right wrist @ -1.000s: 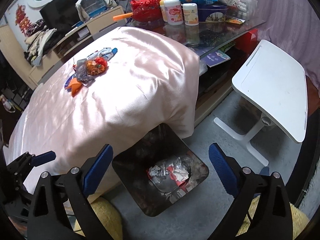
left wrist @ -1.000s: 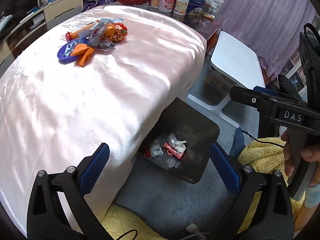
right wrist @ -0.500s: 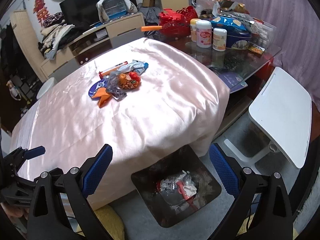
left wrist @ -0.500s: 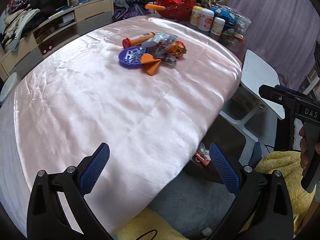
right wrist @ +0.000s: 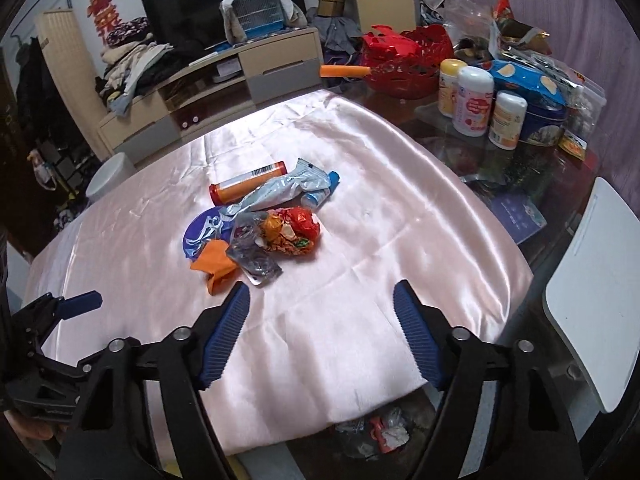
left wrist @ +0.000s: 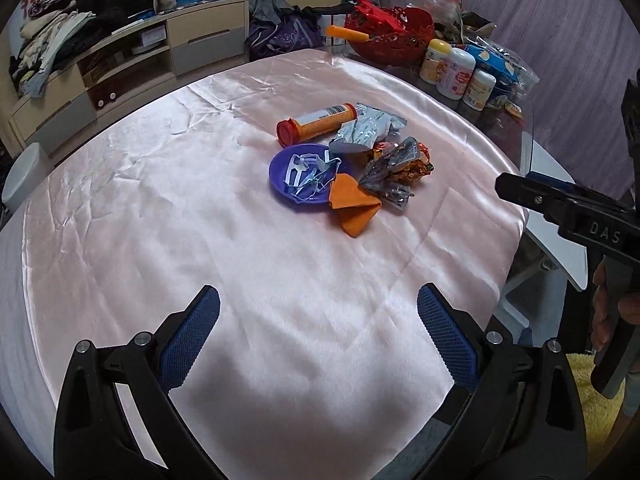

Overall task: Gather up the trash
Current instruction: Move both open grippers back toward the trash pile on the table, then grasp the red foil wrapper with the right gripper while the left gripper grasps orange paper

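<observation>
A heap of trash lies mid-table on the pink cloth: an orange tube (left wrist: pixel 316 119), a silver-blue wrapper (left wrist: pixel 366 132), a purple dish (left wrist: pixel 298 178) with plastic bits, an orange paper (left wrist: pixel 352 206) and crumpled foil wrappers (left wrist: pixel 396 170). The heap also shows in the right wrist view, with the tube (right wrist: pixel 248 182) and a red wrapper (right wrist: pixel 298 230). My left gripper (left wrist: pixel 318 332) is open and empty above the near cloth. My right gripper (right wrist: pixel 322 330) is open and empty, just short of the heap. The bin (right wrist: pixel 372 436) with trash shows under the table edge.
Bottles (right wrist: pixel 474 100), a red basket (right wrist: pixel 404 62) and snack bags crowd the glass table at the back right. A white side table (right wrist: pixel 592 280) stands at the right. A TV cabinet (right wrist: pixel 224 80) lines the far wall.
Both grippers have swung up from the bin on the floor to face the tabletop and the heap of trash. Both stay open and empty.
</observation>
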Available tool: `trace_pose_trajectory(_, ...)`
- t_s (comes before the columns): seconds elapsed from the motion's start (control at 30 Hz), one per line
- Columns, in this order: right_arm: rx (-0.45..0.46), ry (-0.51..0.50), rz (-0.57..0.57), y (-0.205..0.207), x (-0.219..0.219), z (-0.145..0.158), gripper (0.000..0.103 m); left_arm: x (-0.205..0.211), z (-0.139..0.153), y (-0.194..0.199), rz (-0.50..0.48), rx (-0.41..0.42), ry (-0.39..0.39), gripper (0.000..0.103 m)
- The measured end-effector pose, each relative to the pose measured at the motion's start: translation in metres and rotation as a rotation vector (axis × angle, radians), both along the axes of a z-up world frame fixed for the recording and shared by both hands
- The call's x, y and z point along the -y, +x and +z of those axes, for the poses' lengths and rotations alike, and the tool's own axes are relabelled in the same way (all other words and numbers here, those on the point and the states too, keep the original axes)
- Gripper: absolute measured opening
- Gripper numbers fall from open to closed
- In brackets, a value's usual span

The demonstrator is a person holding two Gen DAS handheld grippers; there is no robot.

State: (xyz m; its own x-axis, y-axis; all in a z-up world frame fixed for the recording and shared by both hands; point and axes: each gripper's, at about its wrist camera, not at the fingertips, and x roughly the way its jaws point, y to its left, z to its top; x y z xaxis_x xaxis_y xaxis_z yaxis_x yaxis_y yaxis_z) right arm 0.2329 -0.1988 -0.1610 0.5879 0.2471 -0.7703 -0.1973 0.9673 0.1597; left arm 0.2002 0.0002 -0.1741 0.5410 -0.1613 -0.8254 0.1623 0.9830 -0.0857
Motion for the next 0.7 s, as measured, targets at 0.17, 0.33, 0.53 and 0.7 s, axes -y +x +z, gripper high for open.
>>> trace_pose_trajectory(0.17, -0.038, 0.025, 0.041, 0.025, -0.011, -0.017, 0.058, 0.015, -0.014, 0.025, -0.043, -0.034, -0.021, 0.069)
trace_pose_trajectory(0.33, -0.064, 0.035, 0.061, 0.042, -0.016, -0.031, 0.057, 0.027, -0.027, 0.047, -0.056, -0.062, -0.016, 0.055)
trace_pose_trajectory(0.53, -0.076, 0.041, 0.097, 0.058, -0.022, -0.040, 0.056, 0.035, -0.036, 0.067, -0.067, -0.079, -0.025, 0.048)
trace_pose_trajectory(0.7, -0.081, 0.043, 0.112, 0.071, -0.025, -0.047, 0.049, 0.041, -0.040, 0.078, -0.075, -0.084, -0.032, 0.030)
